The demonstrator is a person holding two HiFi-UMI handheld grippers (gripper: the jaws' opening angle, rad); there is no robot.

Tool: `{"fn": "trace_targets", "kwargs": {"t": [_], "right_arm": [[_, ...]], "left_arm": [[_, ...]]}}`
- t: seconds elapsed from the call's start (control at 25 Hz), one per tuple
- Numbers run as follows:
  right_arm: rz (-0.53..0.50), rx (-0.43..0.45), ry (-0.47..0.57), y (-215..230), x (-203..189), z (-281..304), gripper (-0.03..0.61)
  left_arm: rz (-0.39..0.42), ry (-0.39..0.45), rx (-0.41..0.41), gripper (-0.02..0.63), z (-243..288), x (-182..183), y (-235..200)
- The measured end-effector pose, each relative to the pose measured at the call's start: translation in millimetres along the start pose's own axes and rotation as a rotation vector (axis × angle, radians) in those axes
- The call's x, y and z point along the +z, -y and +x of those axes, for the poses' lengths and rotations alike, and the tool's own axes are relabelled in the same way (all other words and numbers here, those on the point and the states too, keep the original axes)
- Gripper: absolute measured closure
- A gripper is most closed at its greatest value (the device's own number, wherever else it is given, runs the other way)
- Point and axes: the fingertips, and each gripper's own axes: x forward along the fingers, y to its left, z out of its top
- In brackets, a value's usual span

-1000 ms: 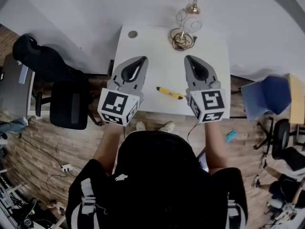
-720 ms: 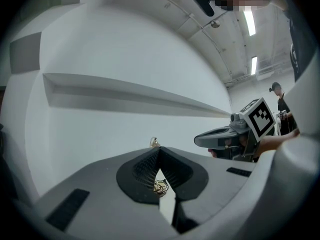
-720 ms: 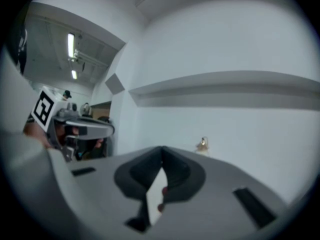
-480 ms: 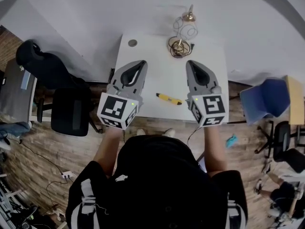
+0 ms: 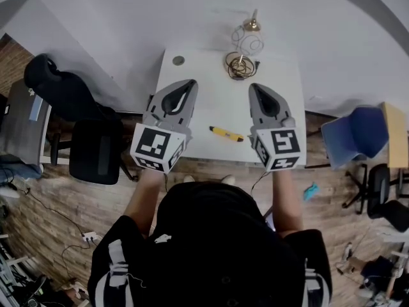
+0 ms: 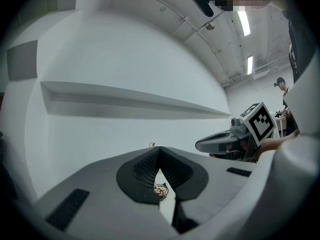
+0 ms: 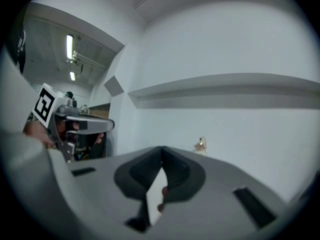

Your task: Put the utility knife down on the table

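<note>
The yellow utility knife lies flat on the white table, near its front edge and between my two grippers. Nothing holds it. My left gripper hovers over the table's left part, shut and empty, its tips meeting in the left gripper view. My right gripper hovers over the right part, also shut with nothing in it. Both point level toward the wall. The knife is hidden in both gripper views.
A coil of wire and a small brass piece sit at the table's far edge, and a grey disc at the far left corner. A black chair stands left of the table, a blue chair to the right.
Both grippers have lifted slightly above the table, still shut. The knife has stayed where it lies.
</note>
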Motion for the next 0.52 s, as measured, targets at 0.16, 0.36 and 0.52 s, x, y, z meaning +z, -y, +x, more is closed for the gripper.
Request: {"fn": "trace_targets", "kwargs": {"t": [0.16,0.36,0.52], "right_arm": [[-0.006,0.009,0.005,-1.9,0.2,-3.4,0.545],[-0.014,0.017,0.009,-2.9,3.4,-6.0,0.545],[-0.01,0.019,0.01,-4.4,5.7,-5.2,0.545]], "left_arm": [[0.002,0.003,-0.006,0.598,-0.5,2.0,6.2],[0.005,0.007,-0.008,0.598,-0.5,2.7,10.3],[-0.002,0.008,-0.008,0.598,-1.0,1.2,11.1]]}}
